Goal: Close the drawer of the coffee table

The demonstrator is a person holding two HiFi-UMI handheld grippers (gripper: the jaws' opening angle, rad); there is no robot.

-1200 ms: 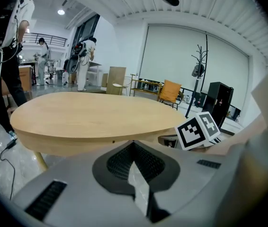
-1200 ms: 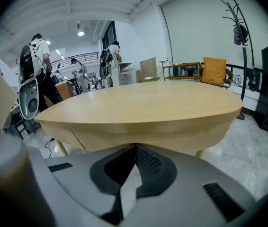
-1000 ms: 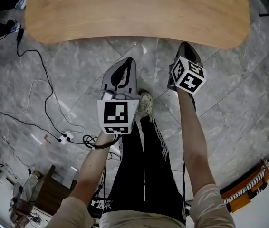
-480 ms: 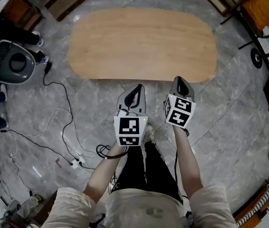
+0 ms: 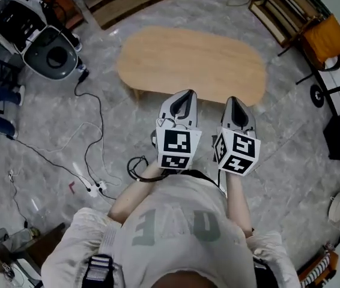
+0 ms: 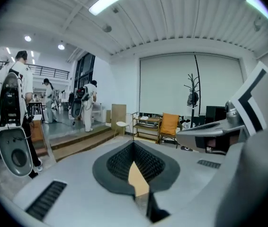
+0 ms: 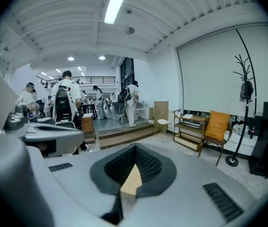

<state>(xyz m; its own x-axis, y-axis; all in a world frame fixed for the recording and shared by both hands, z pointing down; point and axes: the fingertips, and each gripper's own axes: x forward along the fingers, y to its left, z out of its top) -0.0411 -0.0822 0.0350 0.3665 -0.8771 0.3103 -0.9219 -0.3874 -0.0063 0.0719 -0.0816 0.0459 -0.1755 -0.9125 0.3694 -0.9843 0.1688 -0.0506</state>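
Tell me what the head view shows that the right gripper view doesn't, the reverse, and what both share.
Head view only: the whole oval table and the cables on the floor. Right gripper view only: the ceiling light, a coat stand and people standing at the back. Both: the right tongs, shut and empty, the left tongs and the orange chair.
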